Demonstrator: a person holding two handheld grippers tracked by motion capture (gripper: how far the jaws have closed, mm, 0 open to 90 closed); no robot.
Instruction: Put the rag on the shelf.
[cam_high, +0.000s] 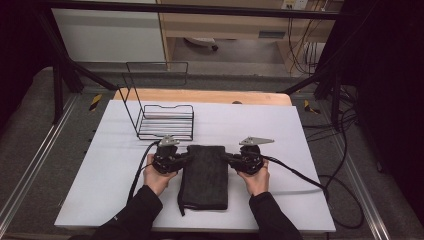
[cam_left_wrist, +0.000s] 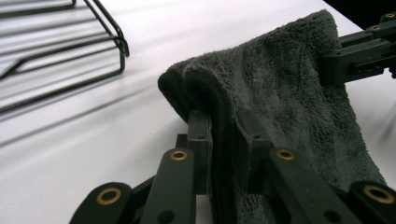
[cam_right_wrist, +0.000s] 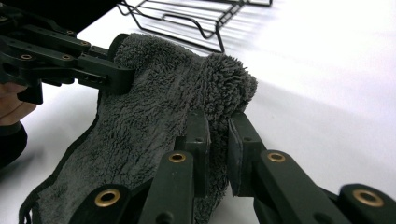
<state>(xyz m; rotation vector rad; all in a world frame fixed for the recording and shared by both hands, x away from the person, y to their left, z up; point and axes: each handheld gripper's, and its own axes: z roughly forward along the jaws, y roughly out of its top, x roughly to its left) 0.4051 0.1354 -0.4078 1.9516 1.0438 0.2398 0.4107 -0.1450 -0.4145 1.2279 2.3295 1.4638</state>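
Observation:
A dark grey folded towel (cam_high: 205, 175) lies lengthwise on the white table top (cam_high: 100, 170), its far end lifted a little. My left gripper (cam_high: 186, 157) is shut on the towel's far left corner (cam_left_wrist: 224, 121), the cloth pinched between its black jaws. My right gripper (cam_high: 225, 157) is shut on the far right corner (cam_right_wrist: 219, 93). In the left gripper view the right gripper (cam_left_wrist: 359, 51) grips the towel's other edge. In the right gripper view the left gripper (cam_right_wrist: 70, 60) holds the opposite corner. A hand and a dark sleeve hold each gripper.
A black wire rack (cam_high: 165, 120) stands just beyond the towel on the left, its tall back frame rising behind it. A wooden board edge (cam_high: 200, 95) shows past the table top. Cables (cam_high: 320, 185) trail off to the right across the floor.

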